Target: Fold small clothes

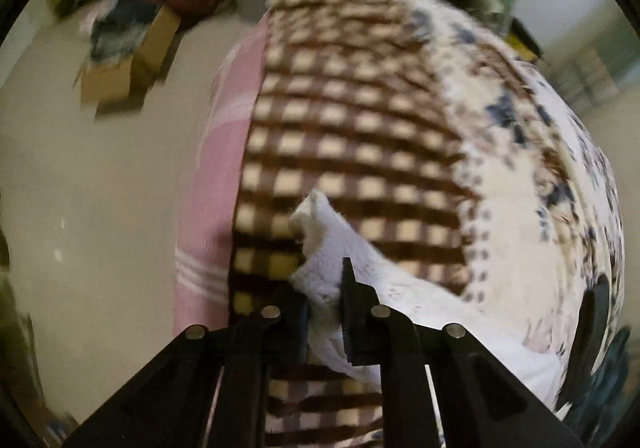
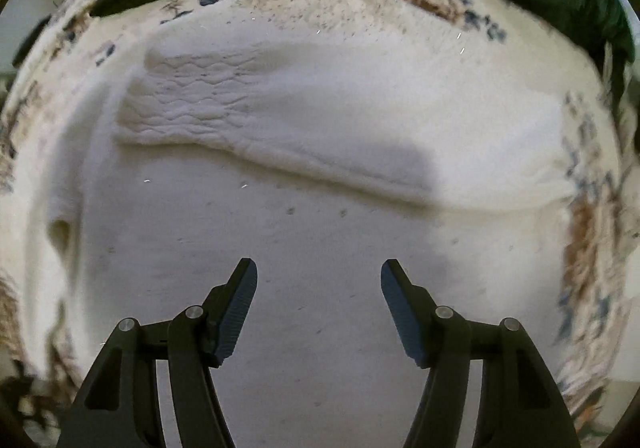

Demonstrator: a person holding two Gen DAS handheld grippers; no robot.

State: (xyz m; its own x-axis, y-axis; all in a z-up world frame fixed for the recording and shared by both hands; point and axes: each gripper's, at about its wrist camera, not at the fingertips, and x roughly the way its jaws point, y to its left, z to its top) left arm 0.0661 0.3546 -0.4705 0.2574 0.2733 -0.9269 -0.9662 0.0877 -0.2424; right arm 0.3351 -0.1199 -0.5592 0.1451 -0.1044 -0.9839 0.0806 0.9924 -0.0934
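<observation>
In the left wrist view, the left gripper [image 1: 324,300] sits at the bottom centre with its jaws closed tight on a bunched edge of the white knitted garment [image 1: 384,288]. The fabric trails away toward the lower right, over a brown checked blanket [image 1: 340,120] that fills the middle of the frame. A cardboard box [image 1: 128,68] stands on the floor at upper left.

In the right wrist view, the right gripper [image 2: 319,288] hovers at the bottom centre, jaws spread wide and holding nothing. The white knitted garment [image 2: 280,128] lies spread across the centre, one folded part with a ribbed cuff [image 2: 180,104] lying over it at upper left, on a floral bedspread [image 2: 592,248].

To fold cleanly, the left should probably carry its edge across level while the right pins or pinches the opposite edge, keeping the fabric taut and square.
</observation>
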